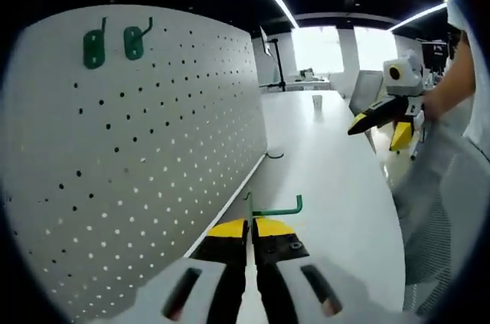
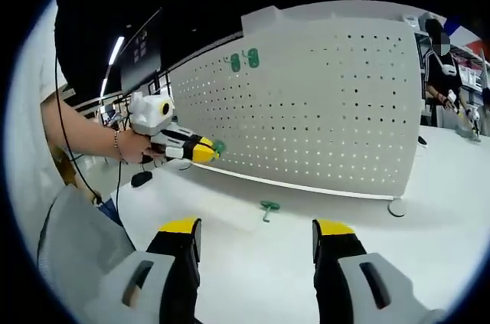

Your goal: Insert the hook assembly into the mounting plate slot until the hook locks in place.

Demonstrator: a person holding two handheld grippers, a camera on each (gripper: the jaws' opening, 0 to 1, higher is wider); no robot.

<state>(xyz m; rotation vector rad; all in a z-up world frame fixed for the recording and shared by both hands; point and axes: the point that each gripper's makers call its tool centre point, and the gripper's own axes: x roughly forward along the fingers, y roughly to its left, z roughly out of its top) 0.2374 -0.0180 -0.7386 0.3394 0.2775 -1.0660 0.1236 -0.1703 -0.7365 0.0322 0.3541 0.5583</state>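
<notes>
Left tongs [image 1: 250, 234] gripping green hook [image 1: 277, 209]

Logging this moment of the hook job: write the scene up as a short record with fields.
left gripper: shut on a green hook, held just in front of the pegboard's lower edge
right gripper: open, holding nothing, above the white table
pegboard: white, perforated, standing upright on the table
mounted hooks: two green ones, side by side near the board's top
loose hook: green, lying on the table in front of the board
task state: held hook not yet inserted
</notes>
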